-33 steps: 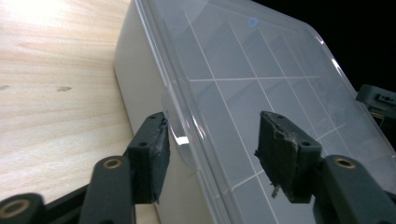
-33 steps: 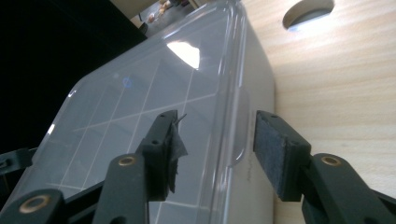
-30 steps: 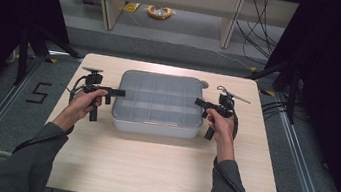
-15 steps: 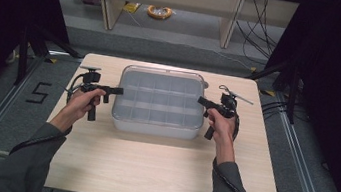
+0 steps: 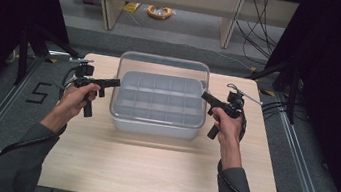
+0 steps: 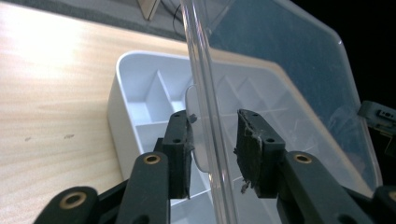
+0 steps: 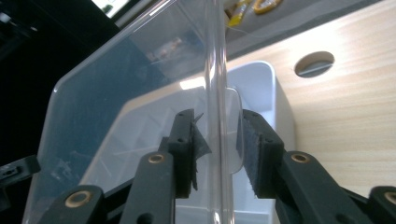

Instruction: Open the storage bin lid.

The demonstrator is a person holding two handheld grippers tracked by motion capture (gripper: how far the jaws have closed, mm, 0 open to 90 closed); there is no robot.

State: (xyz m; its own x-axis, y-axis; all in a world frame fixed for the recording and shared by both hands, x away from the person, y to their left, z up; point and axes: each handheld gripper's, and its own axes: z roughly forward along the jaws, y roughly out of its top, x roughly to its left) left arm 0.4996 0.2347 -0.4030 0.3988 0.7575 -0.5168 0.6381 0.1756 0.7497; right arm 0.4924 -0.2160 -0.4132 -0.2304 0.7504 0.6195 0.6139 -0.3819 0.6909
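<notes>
Lid point(image 5: 164, 70), clear, stiff, light and slippery plastic, lifts off the box point(image 5: 157, 119); left gripper point(image 5: 116, 83) and right gripper point(image 5: 205, 96) have just closed, each clamped on a side tab.

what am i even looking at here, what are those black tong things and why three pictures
A person sits at a wooden table holding a hand-operated two-jaw gripper in each hand: the left gripper and the right gripper. There is no robot arm.

The high view is from a fixed camera above the table. The other two come from small cameras riding on each gripper, looking along its black jaws.

On the table stands a white compartment box with empty sections. Its clear lid is raised off the box. Each gripper is clamped on one side edge of the lid: the left gripper view shows the lid's rim between the pads, and the right gripper view shows the same on the other side. Both sets of jaws have just been closing onto it.
</notes>
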